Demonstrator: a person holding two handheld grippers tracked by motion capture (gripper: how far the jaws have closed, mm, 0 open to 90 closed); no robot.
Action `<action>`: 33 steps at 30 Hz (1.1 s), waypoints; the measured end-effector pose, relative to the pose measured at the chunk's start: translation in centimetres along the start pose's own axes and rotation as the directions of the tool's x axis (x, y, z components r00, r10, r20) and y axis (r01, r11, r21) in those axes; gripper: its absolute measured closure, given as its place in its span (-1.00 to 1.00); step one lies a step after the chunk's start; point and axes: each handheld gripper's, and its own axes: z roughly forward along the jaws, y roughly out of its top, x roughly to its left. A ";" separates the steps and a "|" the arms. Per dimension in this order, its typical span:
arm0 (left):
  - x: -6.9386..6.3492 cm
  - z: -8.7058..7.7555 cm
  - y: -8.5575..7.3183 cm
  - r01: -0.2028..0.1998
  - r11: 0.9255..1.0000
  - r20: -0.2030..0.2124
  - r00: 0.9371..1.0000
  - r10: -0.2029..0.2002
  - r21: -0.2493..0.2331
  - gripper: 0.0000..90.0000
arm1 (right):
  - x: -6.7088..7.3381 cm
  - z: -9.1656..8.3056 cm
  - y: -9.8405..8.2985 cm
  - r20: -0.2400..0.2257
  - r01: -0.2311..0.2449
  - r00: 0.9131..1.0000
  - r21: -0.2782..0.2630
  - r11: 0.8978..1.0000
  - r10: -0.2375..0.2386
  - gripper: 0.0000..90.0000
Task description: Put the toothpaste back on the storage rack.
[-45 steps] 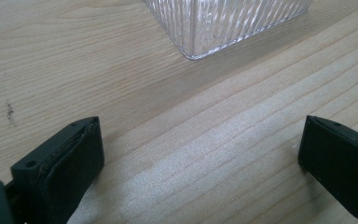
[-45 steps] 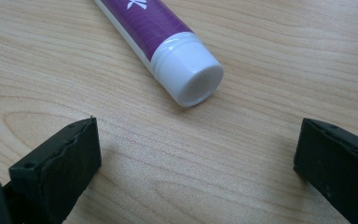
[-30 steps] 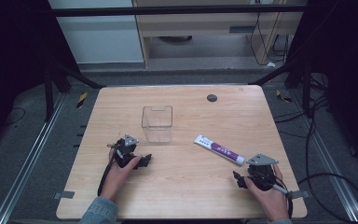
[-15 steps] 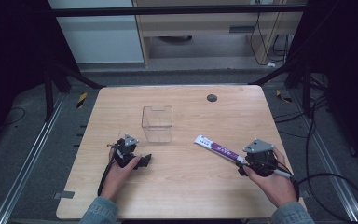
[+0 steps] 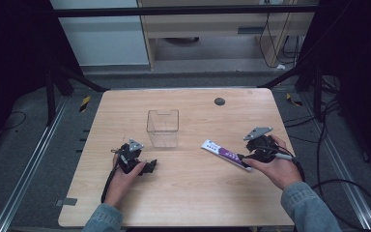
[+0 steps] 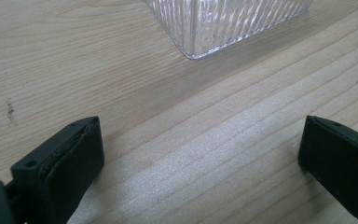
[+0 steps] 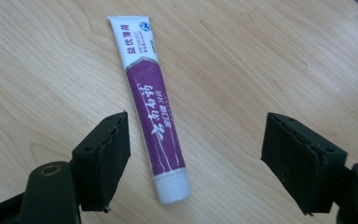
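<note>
Clear box (image 5: 163,127) looks empty; both grippers' jaws gape, right gripper (image 7: 196,158) straddling toothpaste (image 7: 151,109).

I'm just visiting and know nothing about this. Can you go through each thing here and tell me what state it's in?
Toothpaste tube: lying flat on the table, cap on, not gripped.
Clear plastic box: upright, open at the top, looks empty.
Left gripper: jaws wide open, low over bare wood near the box's corner.
Right gripper: jaws wide open, one on each side of the tube's cap end, not touching it.
</note>
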 end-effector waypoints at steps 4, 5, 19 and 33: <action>0.0 0.0 0.0 0.001 1.000 0.000 1.000 -0.001 -0.001 -1.00 | 0.2 1.6 0.8 -0.045 0.019 0.999 0.029 0.999 -0.018 -0.37; 0.0 0.0 0.0 0.001 1.000 0.000 1.000 -0.001 0.000 -1.00 | 0.2 1.9 0.9 -0.053 0.019 0.998 0.035 0.999 -0.017 -0.32; 0.0 0.1 0.0 0.002 1.000 0.001 1.000 -0.002 0.000 -1.00 | 0.4 5.9 2.8 -0.140 0.012 0.990 0.107 0.994 0.003 0.00; 0.0 0.1 0.1 0.004 1.000 0.000 1.000 -0.004 -0.002 -1.00 | 0.8 7.7 3.8 -0.170 0.000 0.985 0.137 0.991 0.023 0.01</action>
